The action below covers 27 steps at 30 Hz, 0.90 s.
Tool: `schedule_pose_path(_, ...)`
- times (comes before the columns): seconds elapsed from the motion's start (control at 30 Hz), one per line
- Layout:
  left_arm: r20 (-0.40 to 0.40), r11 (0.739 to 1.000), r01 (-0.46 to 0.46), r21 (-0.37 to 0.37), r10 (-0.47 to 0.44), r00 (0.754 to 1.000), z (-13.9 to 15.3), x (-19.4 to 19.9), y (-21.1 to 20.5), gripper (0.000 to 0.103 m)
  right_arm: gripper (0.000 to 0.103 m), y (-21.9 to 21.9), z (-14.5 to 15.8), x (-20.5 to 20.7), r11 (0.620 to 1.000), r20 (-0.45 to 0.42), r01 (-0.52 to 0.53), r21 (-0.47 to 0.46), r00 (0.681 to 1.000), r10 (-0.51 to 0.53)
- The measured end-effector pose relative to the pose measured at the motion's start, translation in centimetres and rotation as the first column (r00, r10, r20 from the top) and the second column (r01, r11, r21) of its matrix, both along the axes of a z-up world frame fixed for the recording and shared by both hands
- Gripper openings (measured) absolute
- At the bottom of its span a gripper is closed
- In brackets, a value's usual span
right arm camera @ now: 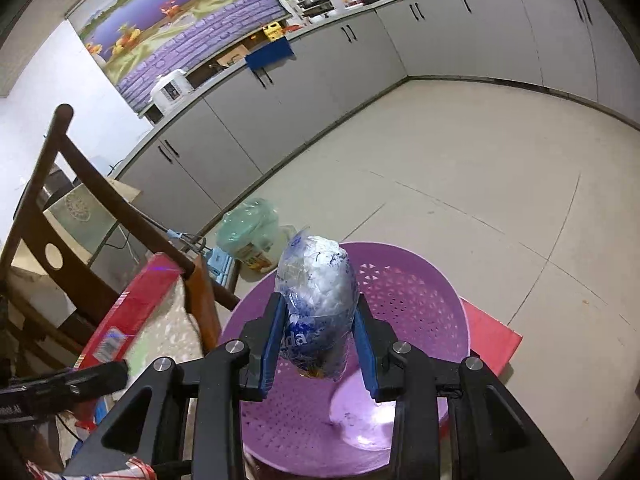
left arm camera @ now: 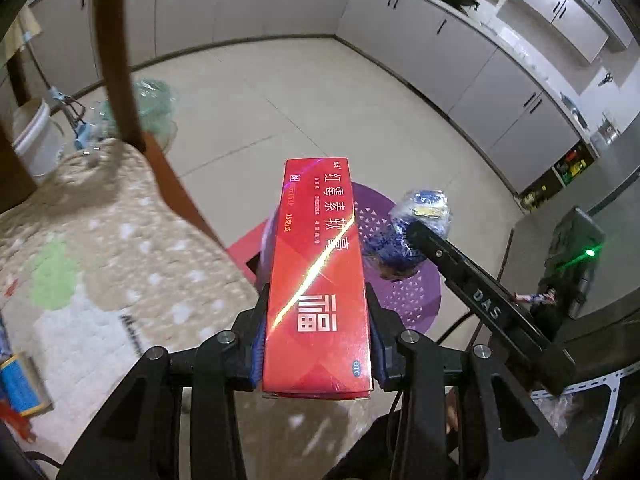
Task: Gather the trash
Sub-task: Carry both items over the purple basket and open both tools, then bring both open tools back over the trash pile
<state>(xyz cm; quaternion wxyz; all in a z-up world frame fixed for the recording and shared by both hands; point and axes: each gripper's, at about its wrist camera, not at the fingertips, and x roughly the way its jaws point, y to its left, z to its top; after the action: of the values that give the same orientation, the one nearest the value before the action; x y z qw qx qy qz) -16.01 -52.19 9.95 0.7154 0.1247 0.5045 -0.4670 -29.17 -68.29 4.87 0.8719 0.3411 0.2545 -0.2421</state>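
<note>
Over a purple basket [right arm camera: 420, 300] beside a chair [right arm camera: 80, 200], our left hand-held gripper [left arm camera: 316, 316] clamps a red box [left arm camera: 316, 272], the right hand-held gripper [right arm camera: 318, 320] seemingly grips a crumpled bag [right arm camera: 318, 292].

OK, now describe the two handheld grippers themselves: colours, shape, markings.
Both are matte black linkage frames with round silver pivot bolts. The left gripper and the right gripper each carry two flat blue finger pads. Seen from the left wrist camera, the right gripper's black side bears white lettering, "DAS".
</note>
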Motion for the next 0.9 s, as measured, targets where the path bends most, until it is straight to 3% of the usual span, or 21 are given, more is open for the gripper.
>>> schedule_pose_path(0.1, -0.005, 1.0, -0.007, 0.018, 0.007, 1.0, -1.0, 0.0, -1.2, 0.04, 0.039, -0.2, -0.4, -0.5, 1.0, -0.009, 0.001, -0.007, 1.0, -0.001)
schedule_pose_path(0.17, -0.024, 1.0, -0.009, 0.021, 0.009, 1.0, -1.5, 0.0, -1.4, 0.045, 0.057, -0.1, -0.3, -0.3, 1.0, -0.009, 0.007, -0.011, 1.0, -0.007)
schedule_pose_path(0.23, -0.021, 1.0, -0.016, 0.02, 0.017, 1.0, -1.7, 0.1, -1.3, 0.046, 0.068, -0.3, -0.3, -0.6, 1.0, 0.001, 0.024, -0.016, 1.0, -0.024)
schedule_pose_path(0.5, -0.007, 0.997, -0.057, 0.043, 0.057, 0.998, -2.0, 0.1, 0.9, 0.049, 0.074, -1.8, -0.6, -3.3, 0.978, -0.016, 0.209, -0.012, 0.978, -0.209)
schedule_pose_path(0.7, -0.022, 0.996, -0.067, 0.055, 0.068, 0.997, -2.7, 0.1, 2.1, 0.049, 0.074, -3.4, -3.3, -2.7, 0.97, -0.21, 0.239, 0.031, 0.951, -0.228)
schedule_pose_path(0.77, -0.021, 0.996, -0.073, 0.055, 0.074, 0.997, -2.7, -0.1, 2.6, 0.049, 0.066, -3.8, -4.5, -2.2, 0.972, -0.269, 0.224, 0.07, 0.943, -0.198)
schedule_pose_path(0.87, -0.021, 0.995, -0.085, 0.051, 0.086, 0.996, -2.4, -0.2, 3.9, 0.049, 0.034, -4.0, -5.6, -1.9, 0.977, -0.317, 0.191, 0.096, 0.936, -0.152)
schedule_pose_path(0.9, -0.024, 0.995, -0.091, 0.05, 0.092, 0.995, -2.4, -0.2, 4.3, 0.049, 0.031, -3.8, -5.7, -1.6, 0.98, -0.333, 0.176, 0.09, 0.933, -0.136)
